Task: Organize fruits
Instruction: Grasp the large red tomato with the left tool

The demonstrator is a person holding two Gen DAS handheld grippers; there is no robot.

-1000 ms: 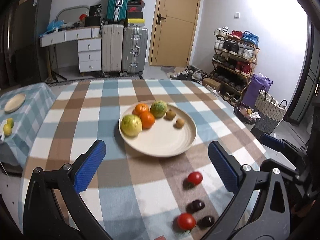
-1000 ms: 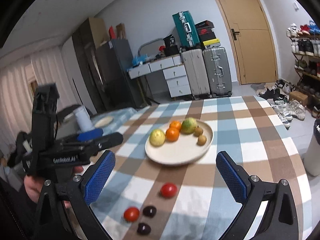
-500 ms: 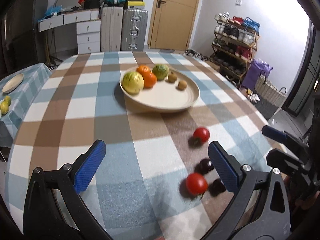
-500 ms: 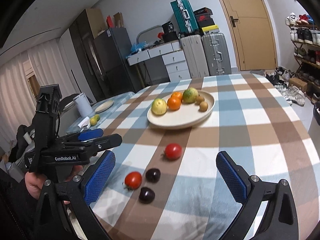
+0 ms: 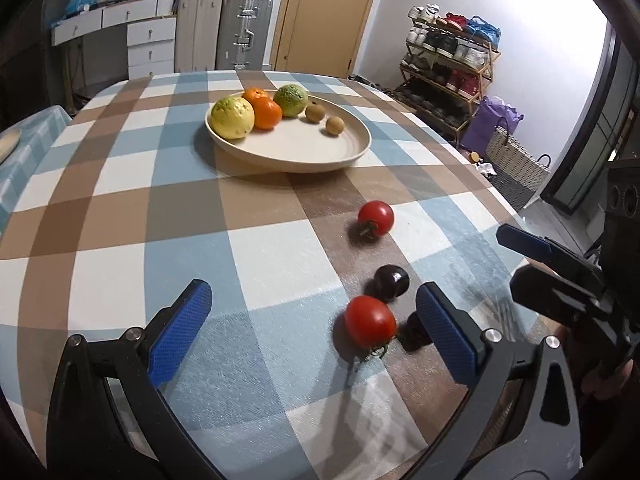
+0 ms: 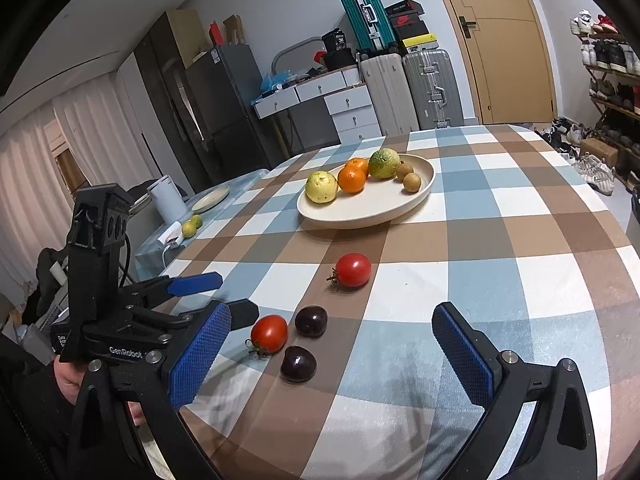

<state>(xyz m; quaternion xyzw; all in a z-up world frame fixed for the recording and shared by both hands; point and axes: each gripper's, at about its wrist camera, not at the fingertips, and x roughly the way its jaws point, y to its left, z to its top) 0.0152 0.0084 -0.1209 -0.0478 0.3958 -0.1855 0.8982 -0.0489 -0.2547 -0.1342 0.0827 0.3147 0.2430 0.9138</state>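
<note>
A cream plate [image 5: 344, 160] [image 6: 360, 212] on the checked table holds a yellow fruit [image 5: 233, 117], oranges [image 5: 267, 113], a green fruit [image 5: 293, 100] and two small brown fruits [image 5: 335, 125]. Nearer on the cloth lie two red tomatoes [image 5: 376, 218] [image 5: 370, 321] and two dark plums [image 6: 311, 321] [image 6: 298, 364]. My left gripper [image 5: 312, 300] [image 6: 232, 296] is open low over the cloth, the near tomato just inside its right finger, which half hides one plum. My right gripper [image 6: 331, 320] [image 5: 516, 258] is open, with the plums and near tomato ahead between its fingers.
A lower side table with a checked cloth at the left carries a small plate [image 6: 211, 198], a white jug [image 6: 168, 202] and two yellow-green fruits [image 6: 191, 226]. The table's rounded edge runs close on the right, with a shoe rack [image 5: 452, 64] and baskets beyond. Suitcases and a door stand behind.
Both grippers have come down and closer to the cloth, so the loose tomatoes and plums now lie near their fingers. Both stay open. No fruit has moved.
</note>
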